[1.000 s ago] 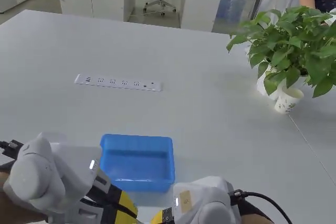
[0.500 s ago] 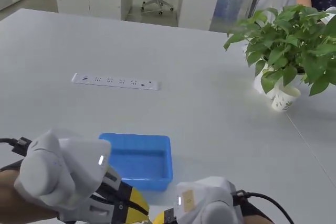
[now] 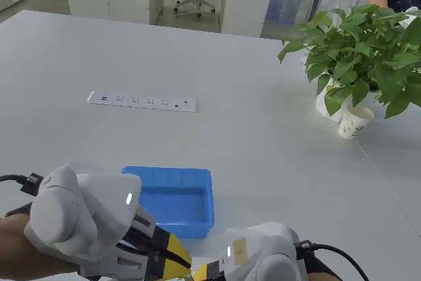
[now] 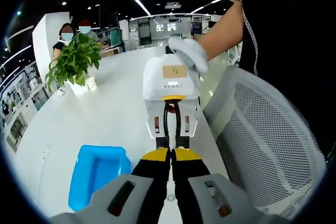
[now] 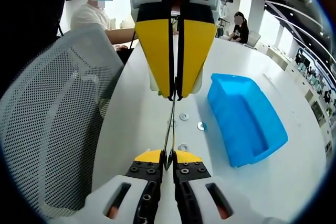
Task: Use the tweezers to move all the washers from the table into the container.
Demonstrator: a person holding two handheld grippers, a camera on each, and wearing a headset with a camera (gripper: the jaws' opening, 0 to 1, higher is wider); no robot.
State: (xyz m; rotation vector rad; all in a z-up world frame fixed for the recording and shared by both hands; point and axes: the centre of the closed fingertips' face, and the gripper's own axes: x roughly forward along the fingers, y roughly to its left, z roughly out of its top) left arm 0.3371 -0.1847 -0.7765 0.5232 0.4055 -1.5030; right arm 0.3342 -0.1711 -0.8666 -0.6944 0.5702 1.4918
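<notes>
Left claw (image 5: 176, 97) and right claw (image 5: 168, 157) meet tip to tip at the near edge of the white counter (image 3: 263, 136). Each has yellow-and-black jaws drawn narrow onto the slim metal tweezers (image 5: 171, 121), which span the gap between them.

Writing: a tan square label (image 4: 175, 72) on the right claw's white housing carries a logo and a line of small letters, too small to read with certainty.

Surroundings: a grey mesh chair back (image 5: 47, 124) stands just beside the counter edge. A white power strip (image 3: 141, 102) and a leafy green potted plant (image 3: 362, 51) with a white paper cup (image 3: 352, 123) lie farther back.

Task items: 4 small silver ring washers (image 5: 184, 116) lie on the counter beneath the tweezers, just beside the blue rectangular plastic container (image 5: 247, 119) and outside it.
</notes>
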